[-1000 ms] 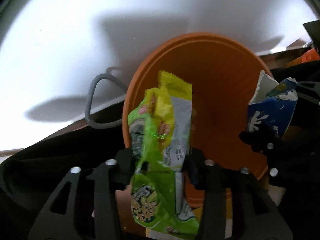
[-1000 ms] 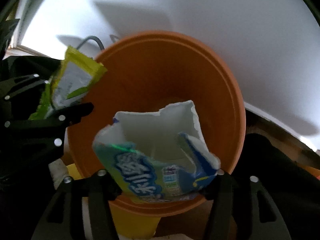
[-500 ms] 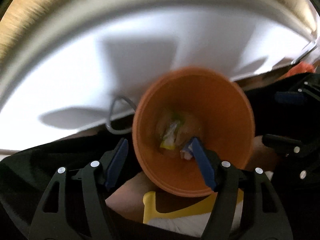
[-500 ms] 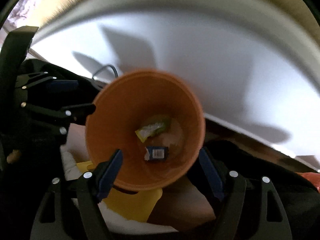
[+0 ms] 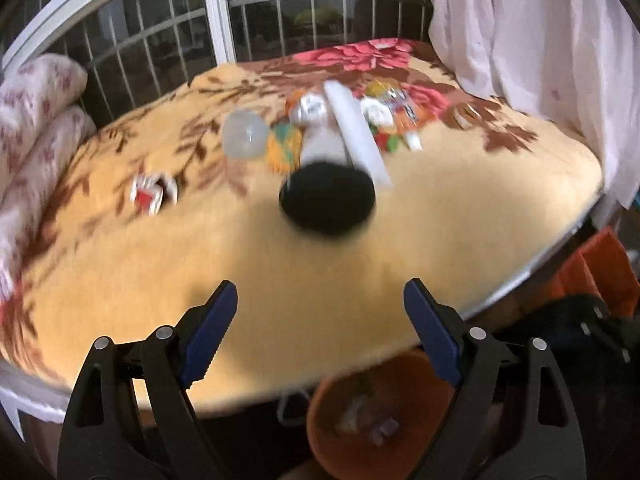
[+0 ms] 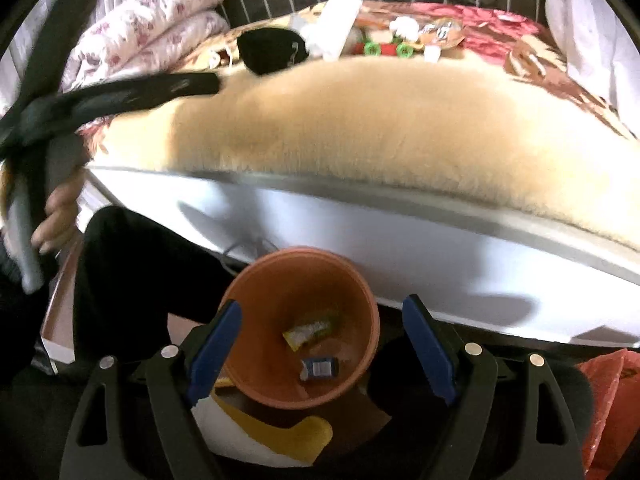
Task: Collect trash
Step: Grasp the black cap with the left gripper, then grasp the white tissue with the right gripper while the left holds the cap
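Left tongs (image 5: 320,312) and right tongs (image 6: 322,332) released, having just been opening, nothing between either pair. Below them, orange bin (image 6: 300,328) on the floor with a yellow-green wrapper (image 6: 310,326) and a blue carton scrap (image 6: 320,368) inside. Further out on the bed (image 5: 360,240), remaining litter pile (image 5: 340,128) behind a black round object (image 5: 327,197) (blurred, unidentifiable). Risk: snagging fluffy blanket instead of a wrapper.

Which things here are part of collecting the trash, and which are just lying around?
Job:
orange bin
yellow-green wrapper and blue carton scrap in it
wrappers on the blanket
red-and-white packet
clear plastic cup

Lying about:
floral blanket
black round object
folded quilt
curtain
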`<state>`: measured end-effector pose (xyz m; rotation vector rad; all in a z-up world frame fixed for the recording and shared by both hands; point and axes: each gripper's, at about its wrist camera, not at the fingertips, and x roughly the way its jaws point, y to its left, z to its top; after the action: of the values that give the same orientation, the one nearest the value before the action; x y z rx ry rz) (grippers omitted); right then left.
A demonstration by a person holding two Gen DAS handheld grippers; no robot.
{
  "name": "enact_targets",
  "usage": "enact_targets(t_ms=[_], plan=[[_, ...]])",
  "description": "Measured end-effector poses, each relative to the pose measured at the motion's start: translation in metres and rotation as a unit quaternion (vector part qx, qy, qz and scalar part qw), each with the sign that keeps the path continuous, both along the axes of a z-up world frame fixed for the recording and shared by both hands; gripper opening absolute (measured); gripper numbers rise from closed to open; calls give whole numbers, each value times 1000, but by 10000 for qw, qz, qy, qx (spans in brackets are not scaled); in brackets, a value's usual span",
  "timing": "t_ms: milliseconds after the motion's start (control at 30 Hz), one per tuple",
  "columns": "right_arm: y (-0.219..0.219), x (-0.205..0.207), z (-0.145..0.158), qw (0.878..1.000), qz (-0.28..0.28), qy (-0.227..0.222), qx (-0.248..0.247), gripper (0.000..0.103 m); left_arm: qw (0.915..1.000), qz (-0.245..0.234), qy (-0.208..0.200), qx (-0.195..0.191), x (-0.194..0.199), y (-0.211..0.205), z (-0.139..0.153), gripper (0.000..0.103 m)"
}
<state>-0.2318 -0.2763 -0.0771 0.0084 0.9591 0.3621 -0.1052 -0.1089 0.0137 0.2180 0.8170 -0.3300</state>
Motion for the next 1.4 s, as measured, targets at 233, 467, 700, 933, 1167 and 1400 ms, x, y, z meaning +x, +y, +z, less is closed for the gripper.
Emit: enact_targets(t_ms=[233,467,700,933,1167,1400], plan=[[-13,-7,-1,9998,-186,24,67,81,9997,180,134,113,48,-20,-25,83],[-27,1,-9,9991,-366,194,70,81,9996,75,120,-241,58,-21,-33,58],[-24,15,12,9993,-360,12,21,81,9984,137,-39,-550,36,-3,-23,55],[-31,71,69,9971,-375,-567,333,81,9937,622,-90,-932,13,42,-12,55],[-32,197,109,9944,-433,-511,812,68,9883,1026,-47,-1129,8,69,-14,55],[-15,307,101,9992,-389,44,65,58,9879,983,19,-1203,13,72,-19,55]])
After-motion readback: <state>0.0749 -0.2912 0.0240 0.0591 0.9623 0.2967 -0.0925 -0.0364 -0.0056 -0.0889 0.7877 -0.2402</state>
